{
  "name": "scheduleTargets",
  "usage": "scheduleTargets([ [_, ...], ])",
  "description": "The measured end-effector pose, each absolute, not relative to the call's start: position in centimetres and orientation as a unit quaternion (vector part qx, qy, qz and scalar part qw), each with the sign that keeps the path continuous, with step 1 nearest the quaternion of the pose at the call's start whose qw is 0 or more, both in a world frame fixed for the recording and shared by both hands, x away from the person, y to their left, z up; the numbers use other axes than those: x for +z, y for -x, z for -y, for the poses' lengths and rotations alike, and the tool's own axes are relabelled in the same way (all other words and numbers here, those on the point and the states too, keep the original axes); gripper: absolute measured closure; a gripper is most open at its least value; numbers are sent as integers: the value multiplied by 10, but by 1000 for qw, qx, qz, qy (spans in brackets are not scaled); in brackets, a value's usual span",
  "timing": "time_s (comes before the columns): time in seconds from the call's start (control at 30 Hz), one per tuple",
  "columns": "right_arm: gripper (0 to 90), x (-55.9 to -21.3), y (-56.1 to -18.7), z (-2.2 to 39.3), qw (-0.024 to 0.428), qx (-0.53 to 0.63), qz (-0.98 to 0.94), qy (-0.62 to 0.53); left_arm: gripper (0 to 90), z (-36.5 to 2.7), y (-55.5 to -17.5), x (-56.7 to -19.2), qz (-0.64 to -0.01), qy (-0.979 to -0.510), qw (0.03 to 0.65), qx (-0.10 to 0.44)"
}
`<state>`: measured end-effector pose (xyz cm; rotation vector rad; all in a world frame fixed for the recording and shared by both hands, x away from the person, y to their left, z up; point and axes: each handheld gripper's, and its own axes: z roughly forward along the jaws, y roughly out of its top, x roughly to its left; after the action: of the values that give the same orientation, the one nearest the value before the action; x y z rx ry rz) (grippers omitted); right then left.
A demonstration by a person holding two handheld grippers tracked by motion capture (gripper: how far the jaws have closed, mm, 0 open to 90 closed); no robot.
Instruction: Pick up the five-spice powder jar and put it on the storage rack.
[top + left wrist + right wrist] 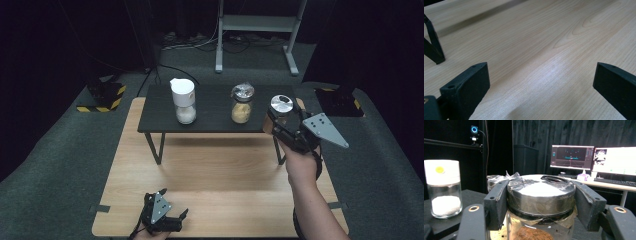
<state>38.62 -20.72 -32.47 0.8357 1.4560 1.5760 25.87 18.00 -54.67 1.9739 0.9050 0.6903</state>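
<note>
The jar point(540, 205), clear glass with a shiny metal lid and brown contents, is clamped between the right gripper's point(280, 125) fingers at the black shelf's point(210, 120) right end. The left gripper's point(167, 215) fingers gape over the desk point(220, 175).

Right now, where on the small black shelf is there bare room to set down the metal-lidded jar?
The black shelf is bare at its left end, beside the white-capped glass jar, and between it and the foil-topped jar. The right end is crowded: there the right gripper holds the metal-lidded jar.
</note>
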Motion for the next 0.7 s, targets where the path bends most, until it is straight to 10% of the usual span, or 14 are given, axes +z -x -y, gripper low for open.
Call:
scheduleTargets([
  [0.7, 341, -328, -419, 195, 416, 610, -582, -341, 9, -181, -258, -547, -358, -786, 423, 272],
])
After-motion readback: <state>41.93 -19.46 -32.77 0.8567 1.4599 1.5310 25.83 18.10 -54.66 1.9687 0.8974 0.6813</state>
